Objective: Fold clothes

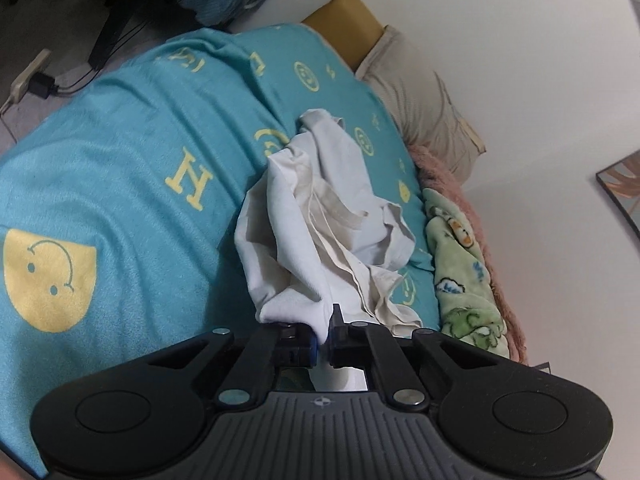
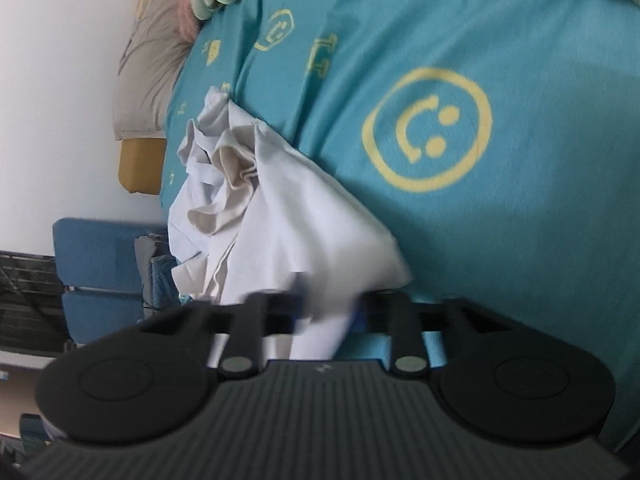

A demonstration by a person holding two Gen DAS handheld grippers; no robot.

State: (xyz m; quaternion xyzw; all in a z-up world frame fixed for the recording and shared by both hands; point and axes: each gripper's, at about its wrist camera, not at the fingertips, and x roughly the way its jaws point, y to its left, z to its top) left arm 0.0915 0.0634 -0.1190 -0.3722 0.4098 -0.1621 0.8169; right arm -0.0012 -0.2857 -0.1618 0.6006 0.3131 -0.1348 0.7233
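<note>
Both hand-held grippers, left (image 1: 324, 330) and right (image 2: 328, 312), are pinching the crumpled white T-shirt (image 1: 320, 216) above the bed (image 1: 120, 152); bunched cloth is risking slipping free.

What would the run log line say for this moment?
left tool: shut on white garment | right tool: shut on white garment | garment bunched above teal blanket

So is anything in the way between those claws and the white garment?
No. Both the left claw and right claw already pinch the white garment directly, above the teal blanket.
</note>
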